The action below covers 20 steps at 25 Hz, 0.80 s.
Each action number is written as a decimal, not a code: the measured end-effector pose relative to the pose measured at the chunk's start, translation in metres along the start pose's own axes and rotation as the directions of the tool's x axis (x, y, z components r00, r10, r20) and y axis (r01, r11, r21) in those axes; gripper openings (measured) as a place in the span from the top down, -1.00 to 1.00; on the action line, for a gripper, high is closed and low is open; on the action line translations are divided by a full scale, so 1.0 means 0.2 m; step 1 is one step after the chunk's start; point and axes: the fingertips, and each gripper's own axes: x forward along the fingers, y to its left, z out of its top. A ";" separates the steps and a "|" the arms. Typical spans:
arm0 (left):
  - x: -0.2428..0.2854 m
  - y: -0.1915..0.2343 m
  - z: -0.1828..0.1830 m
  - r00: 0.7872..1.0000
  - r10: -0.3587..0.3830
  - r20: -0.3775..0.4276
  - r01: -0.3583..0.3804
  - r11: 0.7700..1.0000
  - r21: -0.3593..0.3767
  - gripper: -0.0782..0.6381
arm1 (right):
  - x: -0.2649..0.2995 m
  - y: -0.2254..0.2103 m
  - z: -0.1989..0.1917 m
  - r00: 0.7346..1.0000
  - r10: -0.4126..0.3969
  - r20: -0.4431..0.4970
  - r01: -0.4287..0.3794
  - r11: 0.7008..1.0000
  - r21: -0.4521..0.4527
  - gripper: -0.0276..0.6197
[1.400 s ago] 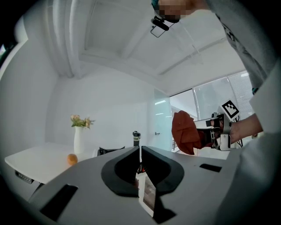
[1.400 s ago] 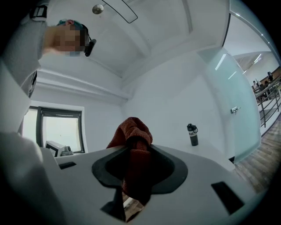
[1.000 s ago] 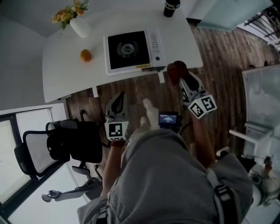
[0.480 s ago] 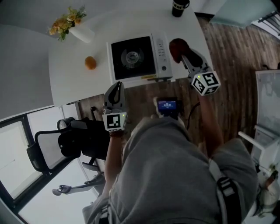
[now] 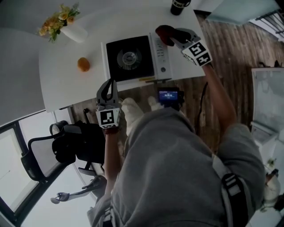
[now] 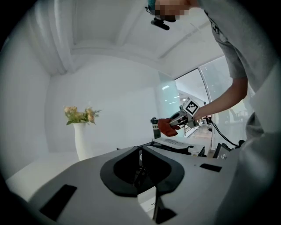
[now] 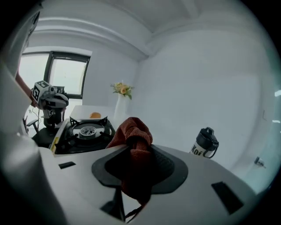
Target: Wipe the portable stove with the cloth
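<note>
Clearly, the right claw [image 5: 171, 36] was clamped on the rust-red cloth [image 5: 162, 32]: its own view showed the fabric bunched up between the jaws and hanging down from them. The cloth was held over the right-hand end of the portable stove [image 5: 129, 56], by the white control strip, and from the left gripper view it seemed to hang just clear of the stove rather than rest on it (the angle was too poor to be sure). The stove sat on the white tabletop [image 5: 62, 86], its black top and round burner bare. The left claw [image 5: 108, 87] had its jaws together with nothing between them, and it was held near the front edge of the tabletop, on the near-left side of the stove and well apart from the cloth. An orange fruit [image 5: 83, 64] lay to the left of the stove, a white vase [image 5: 73, 32] of yellow flowers stood beyond it, and a dark bottle [image 5: 179, 5] stood at the far edge. A black office chair [image 5: 66, 148] stood on the floor below the left claw.
</note>
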 end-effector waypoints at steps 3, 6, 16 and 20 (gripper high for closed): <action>0.06 0.02 -0.02 0.999 -0.036 0.006 0.035 0.999 0.037 0.65 | 0.12 -0.05 0.02 0.998 0.011 -0.062 -0.016 0.997 -0.078 0.50; 0.10 0.03 -0.07 0.997 -0.067 -0.033 0.068 0.997 0.038 0.34 | 0.21 -0.05 -0.03 0.986 0.043 -0.160 -0.068 0.986 -0.153 0.53; 0.14 0.01 -0.20 0.990 -0.095 -0.103 0.099 0.995 0.034 0.31 | 0.40 0.14 -0.16 0.935 0.074 -0.346 -0.227 0.875 -0.428 0.55; 0.15 -0.01 -0.23 0.989 -0.096 -0.112 0.099 0.995 0.022 0.31 | 0.40 0.15 -0.18 0.933 0.112 -0.343 -0.258 0.872 -0.417 0.58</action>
